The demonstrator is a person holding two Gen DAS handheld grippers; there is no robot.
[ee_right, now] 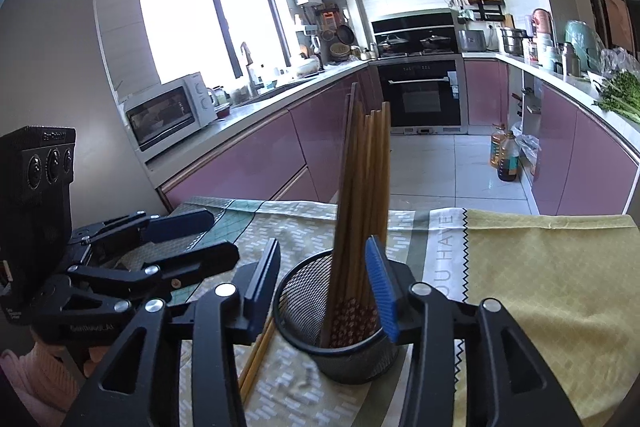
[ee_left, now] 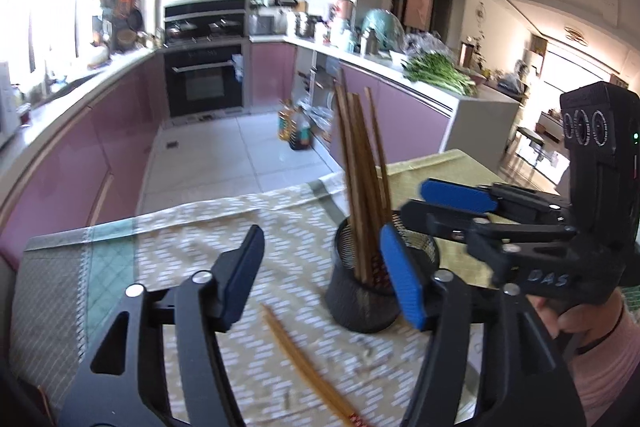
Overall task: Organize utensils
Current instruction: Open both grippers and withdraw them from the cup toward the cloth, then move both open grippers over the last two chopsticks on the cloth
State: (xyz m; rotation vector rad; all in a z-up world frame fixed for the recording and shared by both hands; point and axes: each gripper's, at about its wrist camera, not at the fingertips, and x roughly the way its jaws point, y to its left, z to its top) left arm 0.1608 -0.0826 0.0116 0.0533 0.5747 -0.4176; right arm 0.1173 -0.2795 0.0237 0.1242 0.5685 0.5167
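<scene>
A black mesh cup (ee_left: 366,293) stands on the patterned cloth (ee_left: 192,235) and holds several wooden chopsticks (ee_left: 358,179) upright. One more pair of chopsticks (ee_left: 304,367) lies flat on the cloth to the cup's left. My left gripper (ee_left: 320,277) is open and empty, its jaws spread over the lying pair beside the cup. My right gripper (ee_right: 324,291) is open, its jaws on either side of the cup (ee_right: 340,335) and the standing chopsticks (ee_right: 362,211). The lying pair (ee_right: 256,359) shows by its left finger. Each gripper shows in the other's view, right (ee_left: 436,215) and left (ee_right: 200,239).
The cloth covers a table whose far edge (ee_right: 400,207) drops to a tiled kitchen floor. Pink cabinets line both sides. Oil bottles (ee_right: 506,155) stand on the floor. A toaster oven (ee_right: 172,111) sits on the left counter, greens (ee_left: 440,73) on the right counter.
</scene>
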